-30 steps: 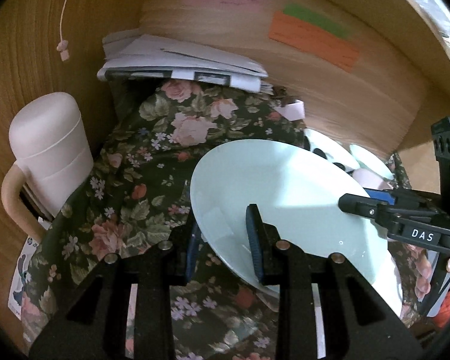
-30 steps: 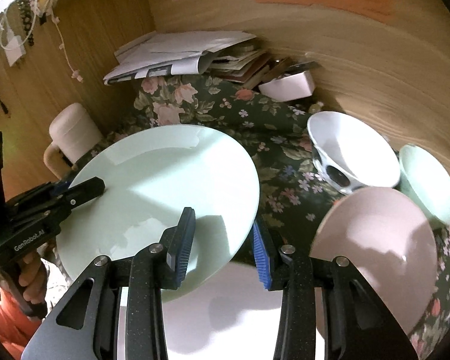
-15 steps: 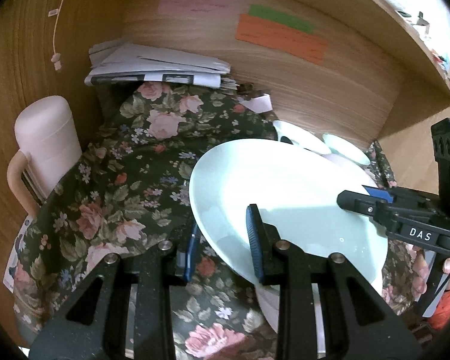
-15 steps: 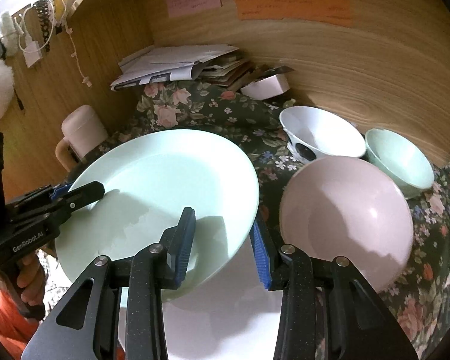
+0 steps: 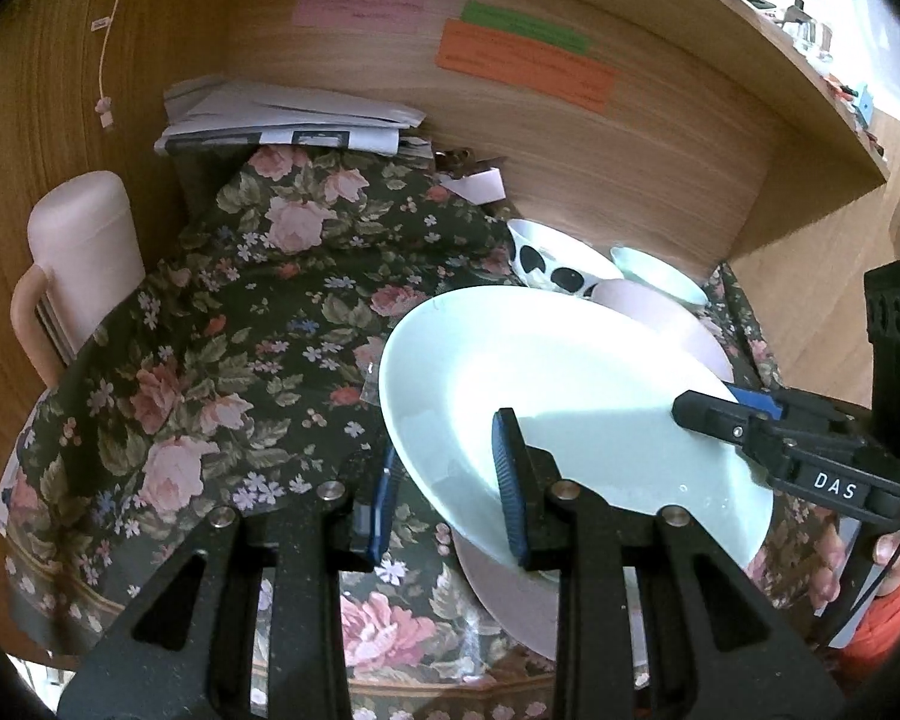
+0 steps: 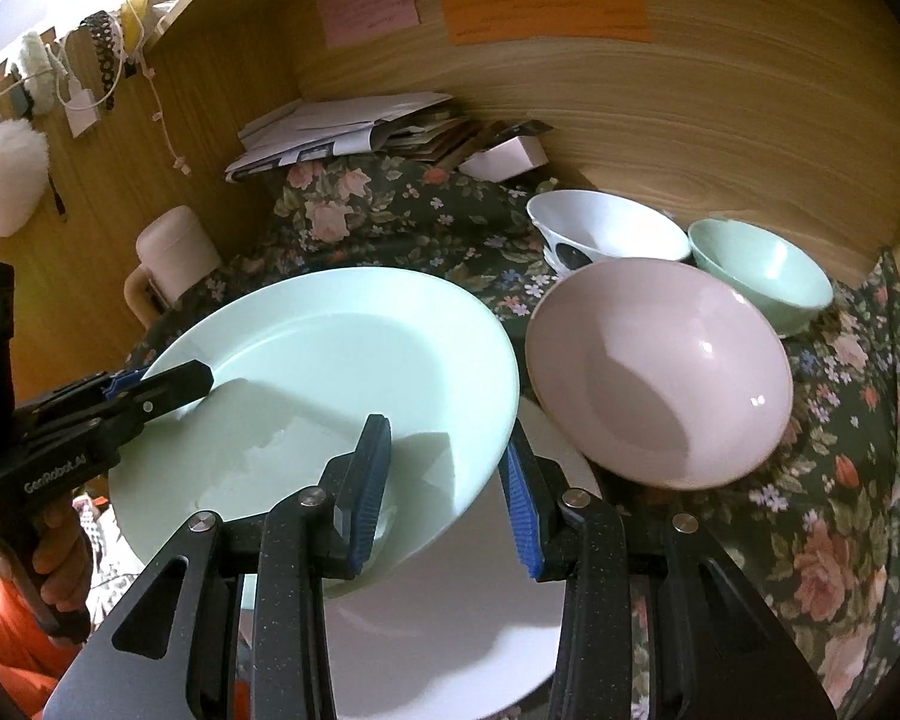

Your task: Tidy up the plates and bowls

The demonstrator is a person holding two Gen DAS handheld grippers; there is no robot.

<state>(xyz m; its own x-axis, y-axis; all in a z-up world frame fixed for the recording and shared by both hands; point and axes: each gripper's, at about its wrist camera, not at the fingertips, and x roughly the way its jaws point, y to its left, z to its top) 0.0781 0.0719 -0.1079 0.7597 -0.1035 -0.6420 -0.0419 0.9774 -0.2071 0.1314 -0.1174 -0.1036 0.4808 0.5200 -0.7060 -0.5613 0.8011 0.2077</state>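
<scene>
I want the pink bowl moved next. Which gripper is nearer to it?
Right. The right gripper grips the mint plate beside the pink bowl; the left gripper holds the plate's far rim.

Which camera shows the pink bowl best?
The right wrist view: the pink bowl shows nearly whole, tilted, its inside open to the camera. In the left wrist view only a sliver of it peeks out behind the pale green plate.
</scene>
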